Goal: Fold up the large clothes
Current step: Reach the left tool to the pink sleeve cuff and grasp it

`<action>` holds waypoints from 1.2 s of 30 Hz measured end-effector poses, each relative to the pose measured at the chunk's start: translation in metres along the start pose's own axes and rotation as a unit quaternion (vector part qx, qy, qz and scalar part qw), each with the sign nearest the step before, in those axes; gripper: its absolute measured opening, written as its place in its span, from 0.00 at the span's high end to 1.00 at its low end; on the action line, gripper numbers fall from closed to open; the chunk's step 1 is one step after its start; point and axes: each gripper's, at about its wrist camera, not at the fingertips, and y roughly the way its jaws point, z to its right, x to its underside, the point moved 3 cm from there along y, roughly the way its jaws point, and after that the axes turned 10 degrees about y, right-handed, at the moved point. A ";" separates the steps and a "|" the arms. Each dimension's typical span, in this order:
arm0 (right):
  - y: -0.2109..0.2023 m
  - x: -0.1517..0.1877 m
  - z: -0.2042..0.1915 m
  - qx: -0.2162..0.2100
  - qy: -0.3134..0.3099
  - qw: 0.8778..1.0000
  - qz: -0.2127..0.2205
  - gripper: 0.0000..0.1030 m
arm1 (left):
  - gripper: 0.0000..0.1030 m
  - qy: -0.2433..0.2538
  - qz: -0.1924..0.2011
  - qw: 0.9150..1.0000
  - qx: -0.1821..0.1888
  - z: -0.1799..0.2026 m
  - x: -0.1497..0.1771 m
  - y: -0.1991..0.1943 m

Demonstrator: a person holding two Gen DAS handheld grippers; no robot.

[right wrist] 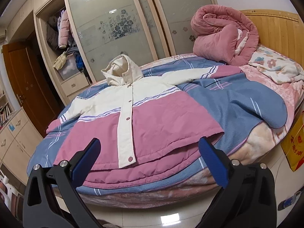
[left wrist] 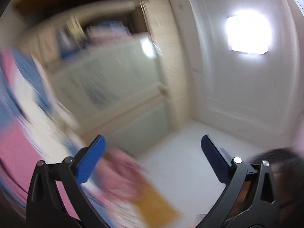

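Note:
A pink and cream hooded jacket (right wrist: 133,117) lies spread flat, front up and buttoned, on the blue blanket (right wrist: 237,102) of the bed, hood toward the far side, sleeves out to both sides. My right gripper (right wrist: 150,157) is open and empty, held just off the bed's near edge in front of the jacket's pink hem. My left gripper (left wrist: 152,159) is open and empty, raised and pointing at the wall and ceiling; its view is heavily blurred. A smear of pink and cream cloth (left wrist: 17,152) shows at the left of that view.
A rolled pink quilt (right wrist: 224,36) and a floral cover (right wrist: 275,66) lie at the bed's head by the wooden headboard (right wrist: 275,26). A wardrobe with sliding glass doors (right wrist: 117,24) stands behind the bed. A yellow box (right wrist: 294,144) sits at the right. A ceiling light (left wrist: 248,32) glares.

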 end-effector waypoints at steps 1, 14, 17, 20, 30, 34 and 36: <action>0.003 0.000 -0.001 0.001 -0.002 1.000 -0.002 0.01 | 0.02 0.044 0.000 0.995 -0.088 -0.019 -0.003 0.005; 0.048 0.003 -0.017 0.000 -0.002 0.999 -0.039 0.01 | 0.02 0.096 -0.344 0.806 -0.472 -0.410 -0.073 0.152; 0.056 0.000 -0.016 0.011 -0.001 0.999 -0.042 0.01 | 0.02 0.040 -0.347 0.834 -0.427 -0.470 -0.080 0.181; 0.065 -0.004 -0.018 0.019 -0.008 0.999 -0.046 0.01 | 0.02 0.007 -0.335 0.844 -0.419 -0.525 -0.079 0.201; 0.098 0.001 -0.030 0.030 -0.032 0.996 -0.075 0.01 | 0.19 -0.071 -0.295 0.851 -0.428 -0.652 -0.068 0.237; 0.105 0.004 -0.033 0.029 -0.039 0.996 -0.081 0.01 | 0.55 -0.057 -0.275 0.849 -0.447 -0.670 -0.066 0.245; 0.106 0.005 -0.031 0.029 -0.038 0.995 -0.083 0.01 | 0.82 -0.045 -0.255 0.852 -0.456 -0.666 -0.071 0.248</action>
